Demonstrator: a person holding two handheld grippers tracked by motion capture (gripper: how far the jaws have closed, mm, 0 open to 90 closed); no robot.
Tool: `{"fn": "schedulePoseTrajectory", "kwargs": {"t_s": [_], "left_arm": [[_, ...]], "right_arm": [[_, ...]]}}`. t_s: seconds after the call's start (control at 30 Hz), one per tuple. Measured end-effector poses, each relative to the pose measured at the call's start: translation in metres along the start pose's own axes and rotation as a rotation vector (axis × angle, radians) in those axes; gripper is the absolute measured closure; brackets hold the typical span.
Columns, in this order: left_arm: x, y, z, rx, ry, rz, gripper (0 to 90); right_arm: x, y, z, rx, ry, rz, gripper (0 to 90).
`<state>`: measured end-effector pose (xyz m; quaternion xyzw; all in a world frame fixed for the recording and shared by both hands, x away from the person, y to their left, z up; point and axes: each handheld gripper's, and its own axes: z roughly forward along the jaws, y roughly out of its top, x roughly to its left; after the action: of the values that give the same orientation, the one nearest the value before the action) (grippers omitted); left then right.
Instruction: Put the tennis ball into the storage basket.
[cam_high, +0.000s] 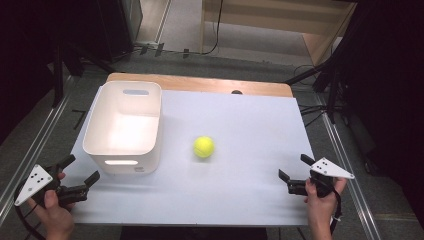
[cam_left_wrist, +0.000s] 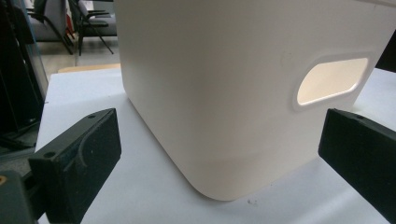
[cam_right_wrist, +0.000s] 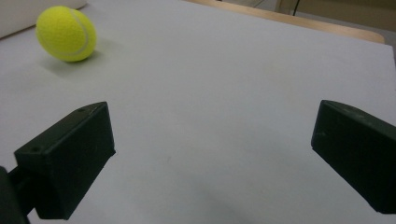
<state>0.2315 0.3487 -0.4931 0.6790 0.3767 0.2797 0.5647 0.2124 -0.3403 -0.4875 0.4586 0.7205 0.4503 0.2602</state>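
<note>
A yellow tennis ball (cam_high: 204, 147) lies on the white table top (cam_high: 240, 125), just right of a white plastic bin (cam_high: 125, 125) with handle cut-outs. My left gripper (cam_high: 80, 168) is held open at the table's near left corner, facing the bin's near corner (cam_left_wrist: 219, 116) with nothing between its jaws. At the near right, my right gripper (cam_high: 295, 166) is open and empty. In the right gripper view the ball (cam_right_wrist: 66, 33) sits far off at the upper left, well beyond the jaws.
The table's wooden back edge (cam_high: 200, 82) shows behind the white sheet. Metal rails (cam_high: 345, 150) run along both sides of the table. Cables and dark stands (cam_high: 320, 80) lie on the floor behind. Bare table surface stretches between the ball and the right gripper.
</note>
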Motion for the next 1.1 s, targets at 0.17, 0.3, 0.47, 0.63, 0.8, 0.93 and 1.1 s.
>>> {"fn": "schedulePoseTrajectory", "kwargs": {"t_s": [0.17,0.3,0.47,0.63,0.8,0.93,1.1], "left_arm": [[0.000,0.000,0.000,0.000,0.001,-0.002,0.0],[-0.001,0.000,0.001,0.000,-0.002,-0.004,0.0],[0.000,0.000,0.001,0.000,-0.004,0.000,0.0],[0.000,0.000,0.000,0.000,-0.004,0.000,0.0],[-0.001,0.000,0.000,0.003,-0.005,0.004,0.0],[-0.001,0.000,0.000,-0.003,-0.007,0.003,0.0],[-0.001,0.000,0.000,0.001,-0.007,0.002,0.0]], "right_arm": [[0.003,0.010,0.007,0.008,0.030,-0.004,0.0],[0.007,0.023,0.019,0.031,0.065,-0.023,0.0],[0.010,0.032,0.029,0.028,0.124,-0.010,0.0],[0.017,0.042,0.041,0.047,0.151,-0.016,0.0],[0.023,0.048,0.050,0.067,0.163,-0.033,0.0],[0.027,0.053,0.058,0.077,0.171,-0.049,0.0],[0.034,0.058,0.065,0.077,0.185,-0.054,0.0]]}}
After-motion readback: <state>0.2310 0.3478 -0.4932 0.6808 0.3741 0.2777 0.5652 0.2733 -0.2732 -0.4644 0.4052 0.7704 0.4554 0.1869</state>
